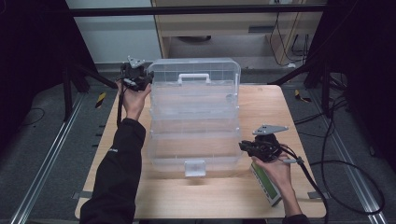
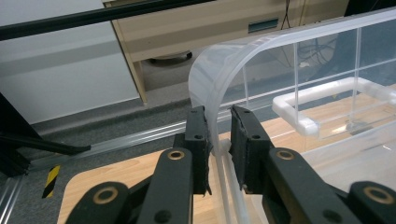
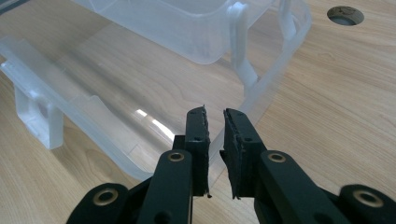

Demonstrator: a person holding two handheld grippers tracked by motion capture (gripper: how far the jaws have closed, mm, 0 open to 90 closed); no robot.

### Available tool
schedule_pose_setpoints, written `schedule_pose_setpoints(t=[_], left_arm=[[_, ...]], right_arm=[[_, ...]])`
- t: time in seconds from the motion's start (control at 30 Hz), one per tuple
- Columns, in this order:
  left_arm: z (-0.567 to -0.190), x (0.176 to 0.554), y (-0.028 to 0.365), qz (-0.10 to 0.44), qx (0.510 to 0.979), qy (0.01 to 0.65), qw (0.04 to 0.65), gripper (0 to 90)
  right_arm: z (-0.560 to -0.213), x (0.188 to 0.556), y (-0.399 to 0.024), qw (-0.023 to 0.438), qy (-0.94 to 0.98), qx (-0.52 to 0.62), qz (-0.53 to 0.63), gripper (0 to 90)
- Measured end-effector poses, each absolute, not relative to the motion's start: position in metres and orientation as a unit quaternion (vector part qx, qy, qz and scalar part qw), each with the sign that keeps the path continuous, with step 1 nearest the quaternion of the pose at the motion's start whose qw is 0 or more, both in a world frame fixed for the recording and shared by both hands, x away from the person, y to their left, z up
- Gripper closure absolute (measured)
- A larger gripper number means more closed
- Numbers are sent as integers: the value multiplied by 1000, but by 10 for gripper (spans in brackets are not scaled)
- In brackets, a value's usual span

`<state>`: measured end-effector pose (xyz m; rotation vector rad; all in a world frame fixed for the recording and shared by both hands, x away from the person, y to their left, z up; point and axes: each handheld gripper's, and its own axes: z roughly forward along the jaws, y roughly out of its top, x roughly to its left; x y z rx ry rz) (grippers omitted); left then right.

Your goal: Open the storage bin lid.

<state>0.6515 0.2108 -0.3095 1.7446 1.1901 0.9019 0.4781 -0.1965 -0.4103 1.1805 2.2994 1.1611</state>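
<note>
A clear plastic tiered storage box (image 1: 194, 140) stands open in the middle of the wooden table (image 1: 261, 102). Its lid (image 1: 194, 67), with a white handle (image 1: 194, 77), is raised at the far side. My left gripper (image 1: 148, 77) is at the lid's far left corner, and in the left gripper view (image 2: 219, 114) the lid's curved edge (image 2: 210, 79) runs between the jaws, which are shut on it. My right gripper (image 1: 242, 145) is at the box's near right corner. Its jaws (image 3: 215, 114) are shut on the clear rim (image 3: 261, 88) of the bottom tray.
A green and white flat object (image 1: 266, 184) lies on the table under the right hand. The box's front latch (image 1: 194, 167) faces the near edge. A round hole (image 3: 345, 15) is in the tabletop. Cables (image 1: 336, 163) trail off to the right; a cabinet (image 1: 233, 23) stands beyond the table.
</note>
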Motion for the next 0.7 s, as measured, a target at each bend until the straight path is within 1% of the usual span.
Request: schedule_pose_setpoints(t=[0.3,0.5,0.7], left_arm=[[-313,661,212,352,691,477,414,767],[-314,670,207,352,695,486,396,765],[-316,673,207,354,693,486,398,762]], right_arm=[[-410,478,-196,153,803,410,404,802],[-410,478,-195,155,804,410,402,802],[-410,478,-195,153,805,406,404,800]])
